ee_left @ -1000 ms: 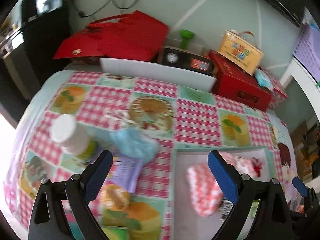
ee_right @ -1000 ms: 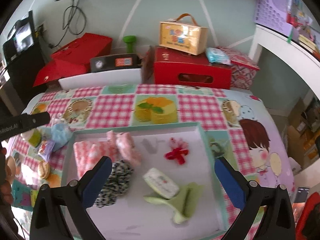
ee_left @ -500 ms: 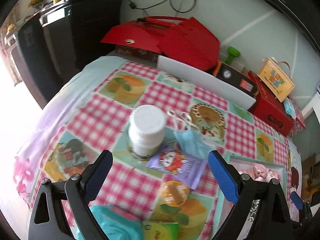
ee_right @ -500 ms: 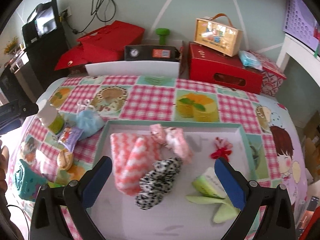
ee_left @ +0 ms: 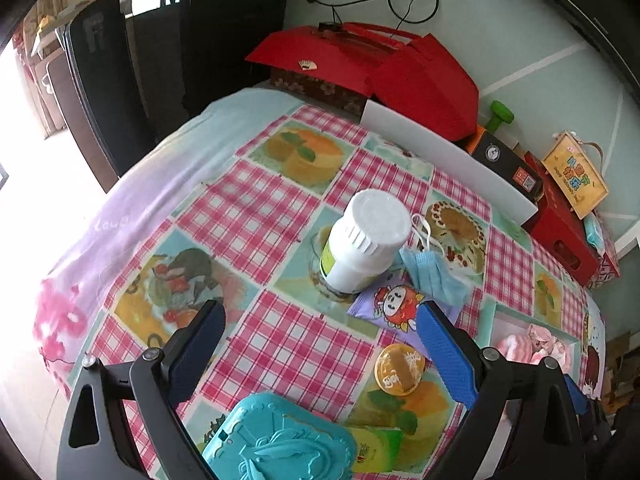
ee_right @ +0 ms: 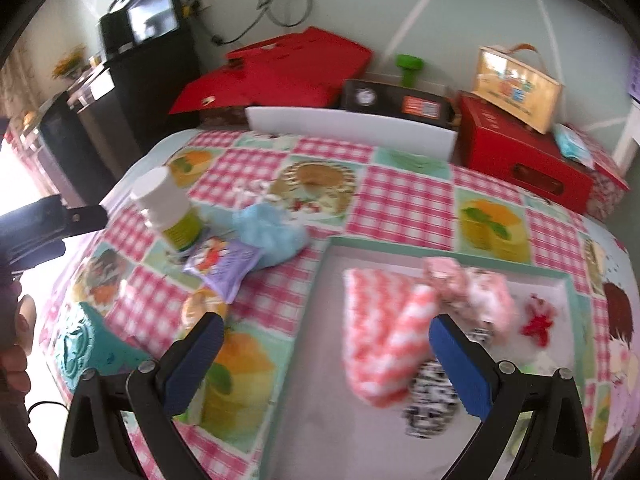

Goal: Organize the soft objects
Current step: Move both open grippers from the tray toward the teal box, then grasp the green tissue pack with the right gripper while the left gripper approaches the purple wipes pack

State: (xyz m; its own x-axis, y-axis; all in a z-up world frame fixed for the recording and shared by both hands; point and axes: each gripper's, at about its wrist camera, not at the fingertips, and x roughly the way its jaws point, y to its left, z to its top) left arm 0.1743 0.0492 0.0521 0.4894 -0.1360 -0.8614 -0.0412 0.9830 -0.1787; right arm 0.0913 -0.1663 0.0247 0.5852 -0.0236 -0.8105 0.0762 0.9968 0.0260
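Left gripper wide open and empty above the checked tablecloth, right gripper wide open over the tray edge, pink towel inside the tray, purple packet, white bottle and blue mask clustered beyond.

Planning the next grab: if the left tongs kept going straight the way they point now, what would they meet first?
Probably the white bottle, which stands between the open left tongs and ahead of them, with bare checked tablecloth before it. The purple packet lies nearer the right finger. Depth is uncertain.
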